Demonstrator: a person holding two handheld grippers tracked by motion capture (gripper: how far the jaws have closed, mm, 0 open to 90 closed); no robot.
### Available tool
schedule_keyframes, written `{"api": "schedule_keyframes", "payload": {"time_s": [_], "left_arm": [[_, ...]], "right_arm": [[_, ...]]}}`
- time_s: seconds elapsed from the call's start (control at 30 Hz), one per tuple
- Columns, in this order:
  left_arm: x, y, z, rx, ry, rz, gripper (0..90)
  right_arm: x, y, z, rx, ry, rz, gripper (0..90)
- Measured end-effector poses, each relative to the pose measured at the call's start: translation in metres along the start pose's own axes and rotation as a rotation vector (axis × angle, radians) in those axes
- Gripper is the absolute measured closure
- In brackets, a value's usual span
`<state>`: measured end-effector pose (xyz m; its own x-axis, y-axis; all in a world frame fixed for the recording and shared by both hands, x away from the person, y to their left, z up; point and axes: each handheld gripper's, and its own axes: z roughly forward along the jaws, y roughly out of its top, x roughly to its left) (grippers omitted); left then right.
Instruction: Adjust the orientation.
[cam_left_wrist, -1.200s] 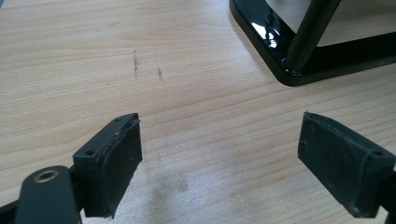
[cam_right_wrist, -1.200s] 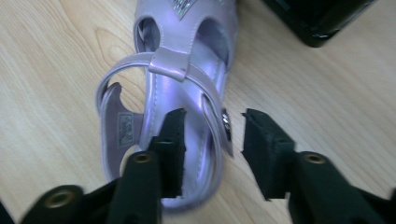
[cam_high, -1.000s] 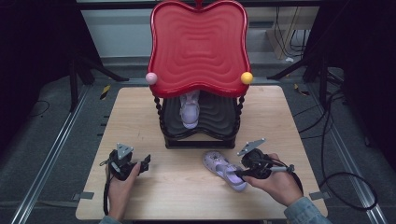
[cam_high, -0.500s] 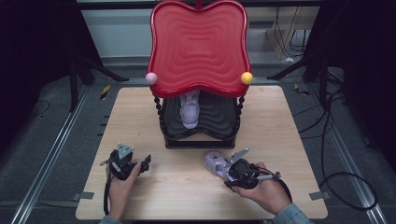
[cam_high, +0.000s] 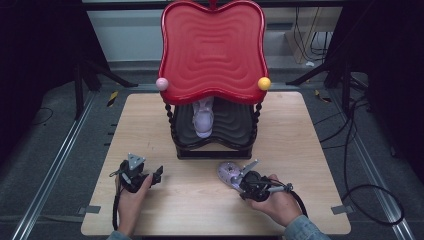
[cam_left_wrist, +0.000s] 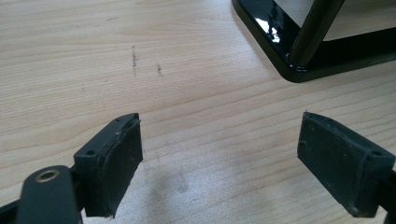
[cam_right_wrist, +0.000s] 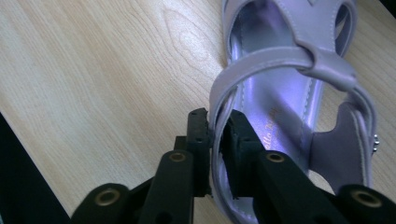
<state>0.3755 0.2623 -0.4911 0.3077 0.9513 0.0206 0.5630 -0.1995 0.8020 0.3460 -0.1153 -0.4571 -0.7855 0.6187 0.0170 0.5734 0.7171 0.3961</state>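
Observation:
A lilac sandal (cam_high: 228, 174) lies on the wooden table (cam_high: 300, 145) in front of the rack. My right gripper (cam_high: 244, 181) is shut on the sandal's heel strap (cam_right_wrist: 219, 105), with the strap pinched between both jaws; the insole (cam_right_wrist: 275, 93) shows beyond them. A second lilac sandal (cam_high: 203, 118) rests on the lower black shelf of the rack (cam_high: 212, 131), under its red wavy top (cam_high: 212, 50). My left gripper (cam_high: 156, 175) sits open at the front left of the table, its pads (cam_left_wrist: 119, 154) wide apart over bare wood, holding nothing.
The rack's black base corner (cam_left_wrist: 299, 70) stands just ahead of the left gripper. A pink ball (cam_high: 162, 83) and an orange ball (cam_high: 264, 83) mark the red top's front corners. Cables (cam_high: 370, 195) lie on the floor at right.
My right gripper has swung leftward over the sandal on the table and shut on its heel strap. The left gripper has stayed put.

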Motion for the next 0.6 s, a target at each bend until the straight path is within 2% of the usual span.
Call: {"api": "schedule_keyframes", "payload": {"time_s": [0.03, 0.17, 0.4, 0.53, 0.57, 0.6], "left_arm": [[0.000, 0.000, 0.000, -0.002, 0.000, -0.002, 13.3], [0.002, 0.000, 0.000, -0.002, 0.001, -0.002, 13.3], [0.004, 0.000, 0.000, -0.005, 0.001, -0.005, 12.4], [0.005, 0.000, 0.000, -0.004, 0.002, 0.001, 10.7], [0.006, -0.001, 0.000, -0.002, 0.002, 0.005, 9.7], [0.006, -0.001, 0.000, 0.000, 0.001, 0.005, 9.4]], "right_arm": [[-0.002, 0.000, -0.001, -0.002, -0.004, 0.001, 85.5], [-0.006, -0.001, -0.006, -0.038, 0.017, 0.019, 86.4], [-0.019, -0.007, -0.018, -0.164, 0.104, 0.065, 86.5], [-0.019, -0.009, -0.024, -0.219, 0.130, 0.082, 86.5], [-0.017, -0.010, -0.030, -0.263, 0.147, 0.098, 86.5], [-0.016, -0.010, -0.032, -0.281, 0.158, 0.102, 86.4]]}}
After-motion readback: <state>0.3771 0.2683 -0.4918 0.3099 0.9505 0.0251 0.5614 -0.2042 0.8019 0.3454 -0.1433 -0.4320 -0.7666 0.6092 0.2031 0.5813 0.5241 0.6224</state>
